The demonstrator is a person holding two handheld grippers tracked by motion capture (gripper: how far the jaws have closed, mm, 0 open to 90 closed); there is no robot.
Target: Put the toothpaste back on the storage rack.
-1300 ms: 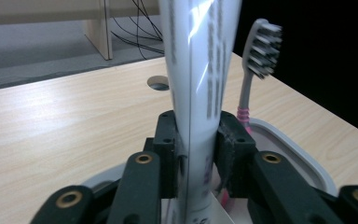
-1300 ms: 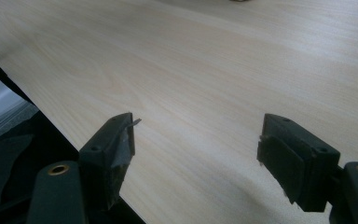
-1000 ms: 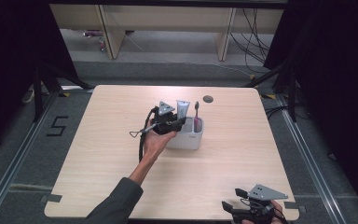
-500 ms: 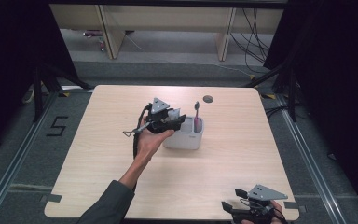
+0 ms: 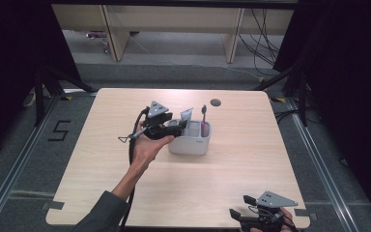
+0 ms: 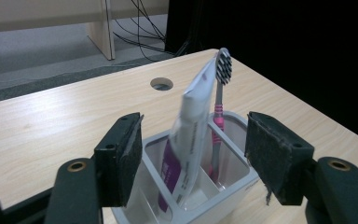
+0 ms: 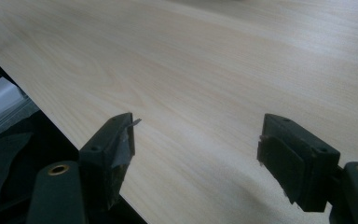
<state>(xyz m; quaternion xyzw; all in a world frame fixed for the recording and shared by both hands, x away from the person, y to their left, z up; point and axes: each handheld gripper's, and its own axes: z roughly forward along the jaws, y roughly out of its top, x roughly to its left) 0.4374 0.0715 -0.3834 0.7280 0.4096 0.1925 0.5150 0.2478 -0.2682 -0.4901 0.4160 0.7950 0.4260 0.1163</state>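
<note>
**Left gripper held at the organiser, jaws spread**

A light wooden table (image 5: 251, 169) is seen from above, with a round cable hole (image 5: 216, 102) near its far edge. A grey divided organiser (image 5: 193, 141) stands near the middle of the table. A white and purple toothpaste tube (image 6: 189, 135) is lodged in it, tilted, and a pink-handled toothbrush (image 6: 218, 107) stands upright in the adjoining compartment, its bristled head uppermost. In the left gripper view the top of the tube is seen close against the brush head; whether they touch cannot be told.

The left gripper (image 5: 171, 128) is held by the left hand (image 5: 147, 145) just beside the organiser, at its left side in the high view. Its jaws are parted wide, with nothing clasped between them; in the left gripper view the tube and the brush are framed in the gap beyond the pads (image 6: 127, 158), apart from both. A black cable (image 5: 134, 145) hangs in a loop from this gripper beside the forearm.

The right gripper (image 5: 244, 216) is kept low at the near right corner of the table, well apart from the organiser. Its jaws are likewise spread and empty, with bare wood seen between them in the right gripper view, beside the table's edge (image 7: 51, 112).
</note>
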